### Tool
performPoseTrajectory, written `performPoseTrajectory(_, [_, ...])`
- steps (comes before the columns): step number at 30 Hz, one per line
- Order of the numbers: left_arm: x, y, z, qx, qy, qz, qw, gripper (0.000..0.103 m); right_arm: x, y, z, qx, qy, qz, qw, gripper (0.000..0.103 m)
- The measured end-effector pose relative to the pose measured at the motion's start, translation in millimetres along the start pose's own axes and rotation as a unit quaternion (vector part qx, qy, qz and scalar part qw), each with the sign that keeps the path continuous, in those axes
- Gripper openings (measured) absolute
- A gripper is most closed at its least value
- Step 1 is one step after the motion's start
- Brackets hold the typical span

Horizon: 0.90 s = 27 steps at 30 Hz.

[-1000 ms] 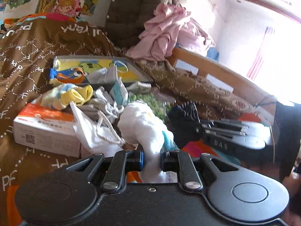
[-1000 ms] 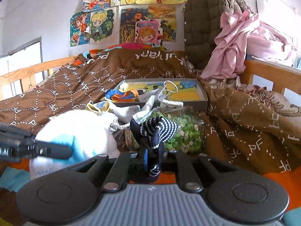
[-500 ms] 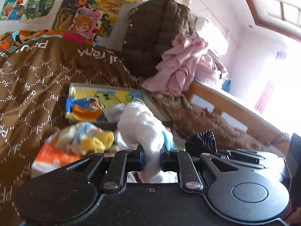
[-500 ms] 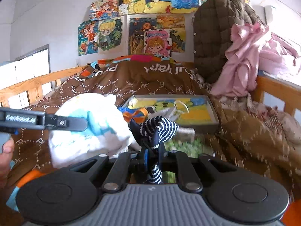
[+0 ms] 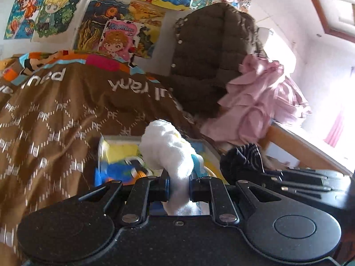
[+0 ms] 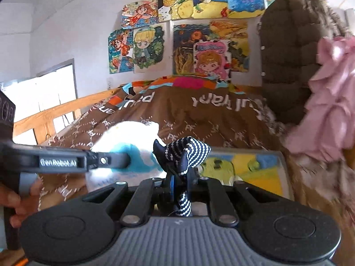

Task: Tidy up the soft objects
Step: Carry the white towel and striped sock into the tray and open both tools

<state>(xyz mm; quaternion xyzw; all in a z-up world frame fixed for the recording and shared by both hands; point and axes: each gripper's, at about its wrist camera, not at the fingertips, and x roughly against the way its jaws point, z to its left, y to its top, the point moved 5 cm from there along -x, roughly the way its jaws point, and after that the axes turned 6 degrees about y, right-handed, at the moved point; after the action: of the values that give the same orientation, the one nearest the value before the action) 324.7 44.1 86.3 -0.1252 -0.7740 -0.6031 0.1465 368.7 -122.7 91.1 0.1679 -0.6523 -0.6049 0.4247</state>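
Observation:
My left gripper (image 5: 179, 185) is shut on a white cloth with a blue patch (image 5: 168, 148), held up above the bed. In the right wrist view the same white cloth (image 6: 131, 139) shows at left, with the left gripper (image 6: 124, 160) reaching in from that side. My right gripper (image 6: 179, 186) is shut on a navy cloth with white dots (image 6: 185, 153), which sticks up between its fingers. In the left wrist view that navy cloth (image 5: 244, 157) shows at right, in front of the right gripper's black body. A flat tray with a yellow and blue picture bottom (image 6: 255, 168) lies just beyond both grippers.
A brown patterned quilt (image 5: 55, 119) covers the bed. A brown padded coat (image 5: 210, 55) and pink clothes (image 5: 261, 104) hang over the wooden rail (image 5: 295, 141) at right. Drawings (image 6: 199, 48) cover the wall. A hand (image 6: 13, 206) holds the left gripper.
Both grippers have risen with their cloths and tilted up toward the wall. The pile of small items and the orange box have dropped out of view; the tray is now just below.

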Motion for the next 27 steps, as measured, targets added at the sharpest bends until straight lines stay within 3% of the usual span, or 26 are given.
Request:
performPoseTrajectory(7, [-94.4,31.7,24.2,0.012,0.026,0.016,0.9994,0.016,-81.6,26.9,-57.7,-0.014,0.006,0.009,1.000,0.011])
performPoseTrajectory(15, [-179.9,29.0,36.2,0.047,0.011,0.040,0.9981,0.017,-137.6,19.1,-110.1,-0.032,-0.052,0.063,0.996,0.011])
performPoseTrajectory(27, [-229.7,-13.6,42.1,0.104,-0.014,0.116,0.9877,0.018,-170.3,-6.1,-124.6,-0.012,-0.104,0.142,0.984,0.013])
